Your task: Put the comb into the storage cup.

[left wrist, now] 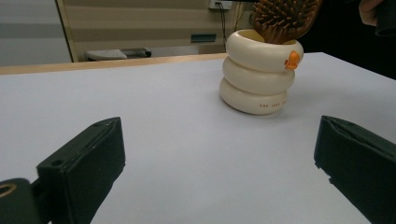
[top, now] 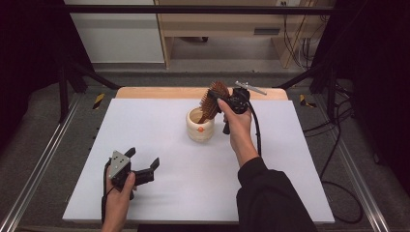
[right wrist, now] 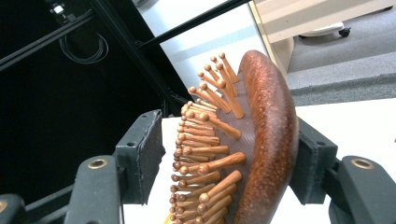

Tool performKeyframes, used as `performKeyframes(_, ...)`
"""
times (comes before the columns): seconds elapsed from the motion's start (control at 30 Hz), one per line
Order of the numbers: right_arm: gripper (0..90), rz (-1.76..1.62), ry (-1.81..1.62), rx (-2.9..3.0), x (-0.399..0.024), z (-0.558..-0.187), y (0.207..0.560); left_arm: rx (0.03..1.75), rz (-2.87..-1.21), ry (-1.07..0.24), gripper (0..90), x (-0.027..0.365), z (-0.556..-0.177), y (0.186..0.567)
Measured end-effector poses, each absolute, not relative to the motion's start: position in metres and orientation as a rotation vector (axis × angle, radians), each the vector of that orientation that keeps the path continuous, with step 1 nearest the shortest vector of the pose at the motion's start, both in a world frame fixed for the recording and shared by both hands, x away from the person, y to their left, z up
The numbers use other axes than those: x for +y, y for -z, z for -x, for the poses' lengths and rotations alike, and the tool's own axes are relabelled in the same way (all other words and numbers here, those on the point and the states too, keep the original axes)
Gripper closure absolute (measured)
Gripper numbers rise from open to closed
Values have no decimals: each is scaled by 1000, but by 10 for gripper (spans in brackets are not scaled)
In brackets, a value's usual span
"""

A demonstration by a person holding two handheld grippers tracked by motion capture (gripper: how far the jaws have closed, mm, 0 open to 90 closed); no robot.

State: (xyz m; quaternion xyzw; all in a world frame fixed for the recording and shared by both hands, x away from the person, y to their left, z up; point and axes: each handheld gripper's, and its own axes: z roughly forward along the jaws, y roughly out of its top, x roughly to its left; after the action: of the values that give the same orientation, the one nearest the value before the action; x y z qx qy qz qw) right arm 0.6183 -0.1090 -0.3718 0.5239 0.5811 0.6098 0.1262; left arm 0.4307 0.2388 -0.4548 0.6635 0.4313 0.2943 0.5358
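On the pale worktop [top: 159,145] I count one cream holder [top: 199,125], one wooden hairbrush [top: 213,100] and two grippers, one in each of the person's hands.

The hairbrush has a rounded, reddish-brown back, glossy and finely speckled, and a face set with many wooden pins, each ending in a small ball. It stands tilted with its lower end down inside the holder and its head rising above the rim, at the far middle of the worktop. The holder looks like three stacked rings, with a small orange knob on its side and a line of tiny print near the base that I cannot read.

The right gripper [top: 223,99] has the brush head between its fingers [right wrist: 140,154]. On the pin side there is a visible gap between pad and pins; on the back side the pad seems to sit just against the wood, though I cannot be sure it touches. So the hold reads as released.

The left gripper [top: 143,164] lies low at the near left of the worktop, well apart from the holder, its fingers spread wide with nothing between them.
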Motion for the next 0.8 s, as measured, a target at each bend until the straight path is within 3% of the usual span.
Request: performKeyframes(0.8,323,-1525,-1756,1707,-108,-617,370,1028,-1580,-701,21,239,-431,455)
